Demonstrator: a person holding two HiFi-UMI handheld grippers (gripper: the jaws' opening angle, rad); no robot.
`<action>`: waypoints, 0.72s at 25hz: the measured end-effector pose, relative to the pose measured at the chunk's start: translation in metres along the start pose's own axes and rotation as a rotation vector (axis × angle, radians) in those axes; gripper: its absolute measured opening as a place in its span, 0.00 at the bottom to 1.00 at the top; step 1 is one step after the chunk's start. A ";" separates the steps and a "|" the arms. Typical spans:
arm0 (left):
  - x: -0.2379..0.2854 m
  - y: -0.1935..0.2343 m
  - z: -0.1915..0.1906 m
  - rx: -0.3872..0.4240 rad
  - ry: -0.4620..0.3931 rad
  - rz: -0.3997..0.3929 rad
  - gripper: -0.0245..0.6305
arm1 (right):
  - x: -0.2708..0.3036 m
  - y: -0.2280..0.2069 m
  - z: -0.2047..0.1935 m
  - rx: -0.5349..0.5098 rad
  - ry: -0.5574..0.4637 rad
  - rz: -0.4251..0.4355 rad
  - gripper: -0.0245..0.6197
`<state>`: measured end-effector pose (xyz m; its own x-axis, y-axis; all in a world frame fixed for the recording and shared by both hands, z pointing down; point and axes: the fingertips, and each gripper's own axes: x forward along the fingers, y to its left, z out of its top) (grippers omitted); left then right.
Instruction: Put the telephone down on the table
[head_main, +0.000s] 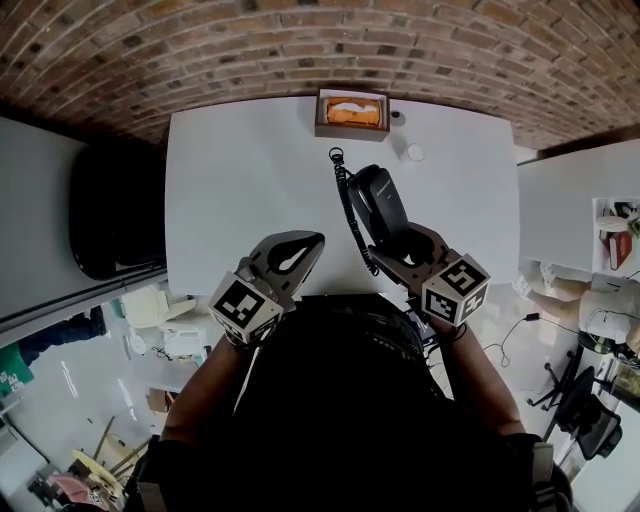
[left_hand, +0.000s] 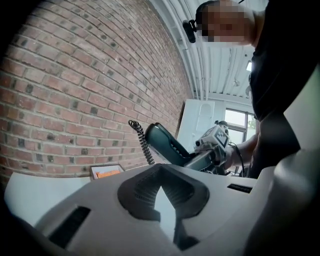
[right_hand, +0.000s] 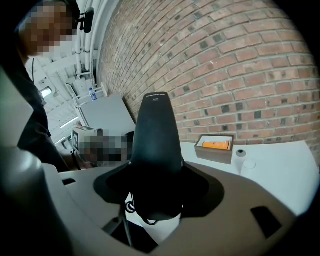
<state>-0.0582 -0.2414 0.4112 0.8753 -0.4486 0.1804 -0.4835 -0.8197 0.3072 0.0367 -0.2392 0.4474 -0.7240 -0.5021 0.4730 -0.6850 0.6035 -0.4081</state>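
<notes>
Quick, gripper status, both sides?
Left gripper: closed, empty.
Right gripper: closed on the telephone handset.

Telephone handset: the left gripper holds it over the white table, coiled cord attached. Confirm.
Not the left. The right gripper holds the telephone handset over the white table, coiled cord attached; the right gripper view shows its jaws clamped on it. The left gripper holds nothing.

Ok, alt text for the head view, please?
The right gripper is shut on a black telephone handset, held above a white table, coiled cord trailing. The left gripper is shut and empty; a small box sits at the far edge.
</notes>
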 end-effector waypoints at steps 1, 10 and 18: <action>0.004 0.001 -0.006 0.006 0.003 -0.004 0.05 | 0.001 -0.003 -0.001 0.001 0.005 0.002 0.45; 0.028 0.014 -0.036 -0.017 0.022 0.016 0.05 | 0.009 -0.035 -0.030 0.021 0.074 0.000 0.45; 0.038 0.027 -0.062 -0.027 0.067 0.038 0.05 | 0.019 -0.058 -0.056 0.048 0.124 -0.020 0.45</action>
<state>-0.0383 -0.2581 0.4844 0.8543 -0.4534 0.2541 -0.5169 -0.7922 0.3242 0.0674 -0.2492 0.5245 -0.6968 -0.4312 0.5732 -0.7044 0.5624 -0.4331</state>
